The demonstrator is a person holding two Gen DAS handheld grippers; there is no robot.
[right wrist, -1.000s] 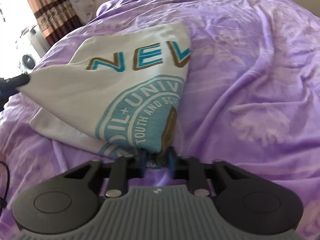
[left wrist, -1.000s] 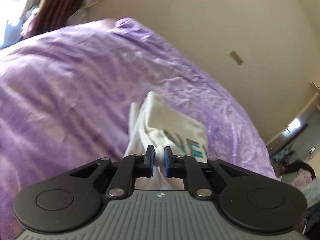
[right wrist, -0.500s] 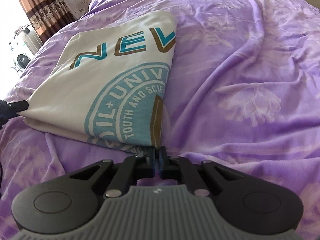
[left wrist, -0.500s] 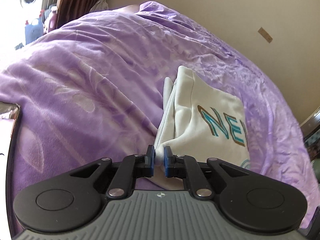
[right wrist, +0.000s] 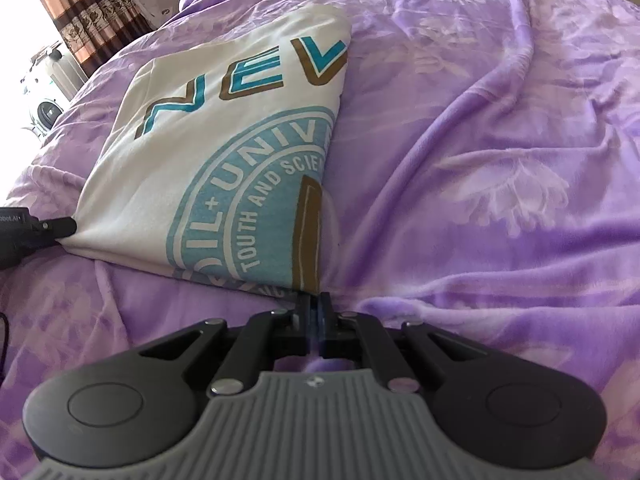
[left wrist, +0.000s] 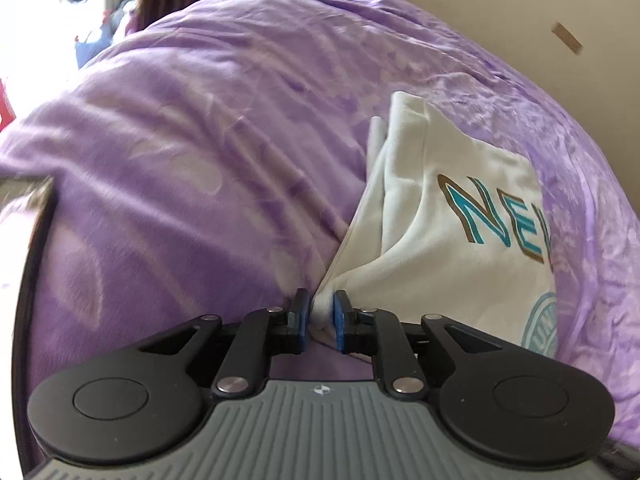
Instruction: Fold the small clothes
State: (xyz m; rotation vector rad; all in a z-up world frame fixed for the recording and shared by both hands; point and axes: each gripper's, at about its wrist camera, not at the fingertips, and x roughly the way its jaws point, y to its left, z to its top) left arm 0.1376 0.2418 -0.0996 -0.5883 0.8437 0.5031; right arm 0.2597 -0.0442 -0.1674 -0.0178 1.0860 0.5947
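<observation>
Left wrist view: left gripper [left wrist: 321,315] jaws opening, corner of folded white T-shirt [left wrist: 452,216] still between the pads. Right wrist view: right gripper [right wrist: 316,307] jaws together at shirt's near corner. Shirt lies flat on purple blanket [right wrist: 480,168], mid-bed.

The folded tee [right wrist: 168,184] is cream-white with teal letters edged in brown, plus a light-blue round seal with white lettering. The bedspread [right wrist: 500,160] is lilac purple with paler flower shapes. The curtain [right wrist: 84,12] is orange-brown with dark patterned bands.
</observation>
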